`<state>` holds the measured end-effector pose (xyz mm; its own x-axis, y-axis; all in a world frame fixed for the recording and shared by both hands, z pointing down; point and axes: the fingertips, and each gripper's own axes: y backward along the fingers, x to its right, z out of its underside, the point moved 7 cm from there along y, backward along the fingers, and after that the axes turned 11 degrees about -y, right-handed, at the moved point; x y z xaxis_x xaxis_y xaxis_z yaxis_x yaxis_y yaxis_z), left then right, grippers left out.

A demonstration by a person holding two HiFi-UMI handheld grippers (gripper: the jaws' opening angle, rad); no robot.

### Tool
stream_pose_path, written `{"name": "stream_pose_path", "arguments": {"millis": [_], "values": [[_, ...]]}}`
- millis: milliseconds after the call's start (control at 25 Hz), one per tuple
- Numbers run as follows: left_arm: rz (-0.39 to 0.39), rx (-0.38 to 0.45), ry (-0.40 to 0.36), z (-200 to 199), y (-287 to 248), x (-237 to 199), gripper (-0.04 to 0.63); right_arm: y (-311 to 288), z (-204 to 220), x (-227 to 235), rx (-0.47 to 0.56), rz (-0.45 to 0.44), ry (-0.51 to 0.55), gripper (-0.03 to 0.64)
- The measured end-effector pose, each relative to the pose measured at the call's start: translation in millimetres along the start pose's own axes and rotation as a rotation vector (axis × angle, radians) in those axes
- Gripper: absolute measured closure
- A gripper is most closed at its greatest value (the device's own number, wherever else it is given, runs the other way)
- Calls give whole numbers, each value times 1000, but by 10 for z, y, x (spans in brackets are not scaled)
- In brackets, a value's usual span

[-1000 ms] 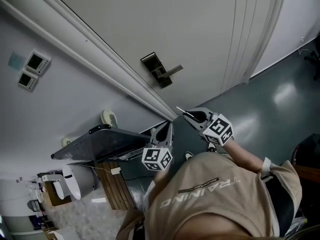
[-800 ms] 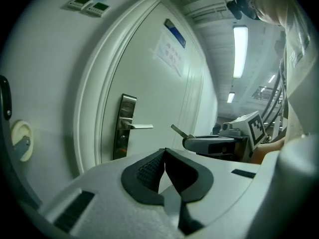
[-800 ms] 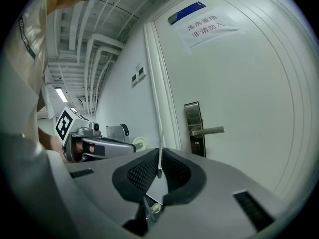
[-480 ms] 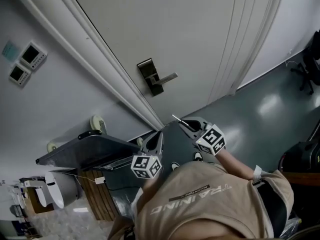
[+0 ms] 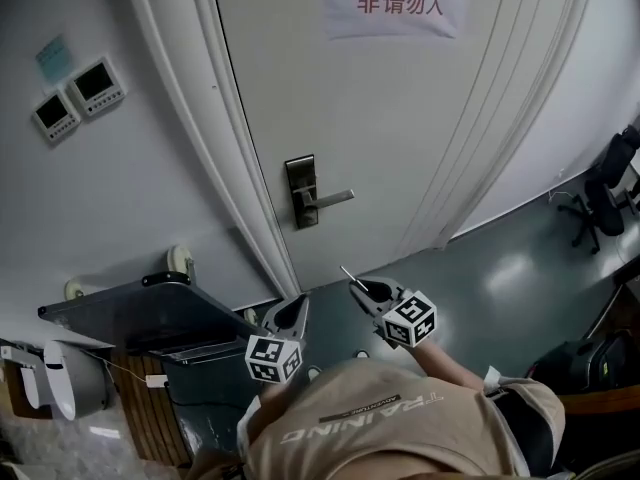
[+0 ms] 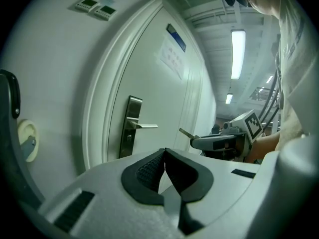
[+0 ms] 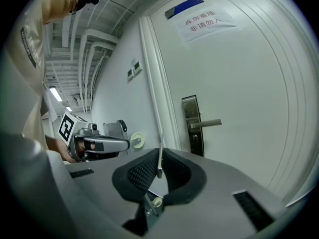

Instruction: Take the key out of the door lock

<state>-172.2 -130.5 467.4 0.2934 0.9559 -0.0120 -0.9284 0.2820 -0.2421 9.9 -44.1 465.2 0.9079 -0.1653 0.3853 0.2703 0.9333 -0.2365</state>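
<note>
Two grippers are hovering near the white door (image 5: 400, 118). The right gripper (image 5: 362, 286) is clenching its jaws on the thin silver metal key (image 5: 347, 273), which is sitting clear of the dark metal lock plate (image 5: 300, 193). The left gripper (image 5: 298, 306) is pressing its jaws together on nothing.

The right gripper (image 5: 362, 289) is holding a thin key (image 5: 347, 274) clear of the door lock (image 5: 301, 192), its tip pointing at the white door (image 5: 400, 118), while the left gripper (image 5: 296, 306) is hanging beside it, both below the lever handle (image 5: 332, 198)
</note>
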Motion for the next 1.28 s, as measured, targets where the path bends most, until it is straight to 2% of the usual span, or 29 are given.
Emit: {"name": "stream_pose_path", "arguments": {"millis": [120,280,520,680,920,1120,1280], "values": [[8,-32,16,75,79,-11,586,-40,18,-149,4,-14,-17,589],[15,-45,11,113,27,-33,586,18,-40,-227,18,-19,32,590],[-25,24,46,-40,0,73,586,148,3,-36,5,-14,25,589],[-64,11,39,-57,4,7,586,94,-105,36,44,-24,16,589],[-107,33,31,-156,-12,24,586,-8,-241,30,28,-93,65,589],[-118,16,28,-122,101,102,586,-97,-201,28,28,-99,2,589],[-143,15,20,-112,236,39,586,-156,-182,-103,41,-110,-9,590]]}}
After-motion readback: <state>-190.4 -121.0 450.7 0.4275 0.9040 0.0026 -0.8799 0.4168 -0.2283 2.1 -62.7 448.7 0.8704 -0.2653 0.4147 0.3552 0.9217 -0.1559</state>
